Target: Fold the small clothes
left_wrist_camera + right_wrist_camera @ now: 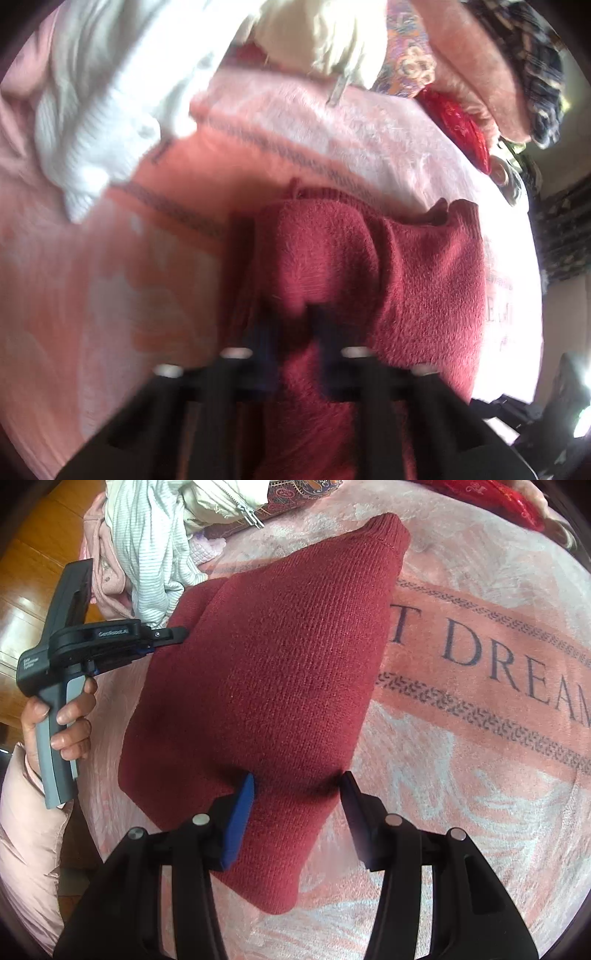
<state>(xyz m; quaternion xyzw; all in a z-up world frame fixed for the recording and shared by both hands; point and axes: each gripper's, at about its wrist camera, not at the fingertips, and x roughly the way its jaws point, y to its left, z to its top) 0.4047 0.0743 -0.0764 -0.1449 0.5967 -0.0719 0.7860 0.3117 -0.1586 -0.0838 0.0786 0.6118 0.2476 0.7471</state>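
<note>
A dark red knit garment (266,657) lies folded on a pink blanket (461,738). My right gripper (297,786) is open, its jaws astride the garment's near edge. My left gripper (173,635) is seen from the side at the garment's left edge, pinching its fabric. In the blurred left wrist view the red garment (351,266) fills the space in front of my left gripper (291,321), with red cloth running back between the narrowly spaced fingers.
A pile of clothes, a white striped garment (147,546) and a cream zip jacket (221,498), lies at the blanket's far left. A red cloth (498,498) lies at the far right. The blanket reads "DREAM". Wooden floor (29,554) shows at left.
</note>
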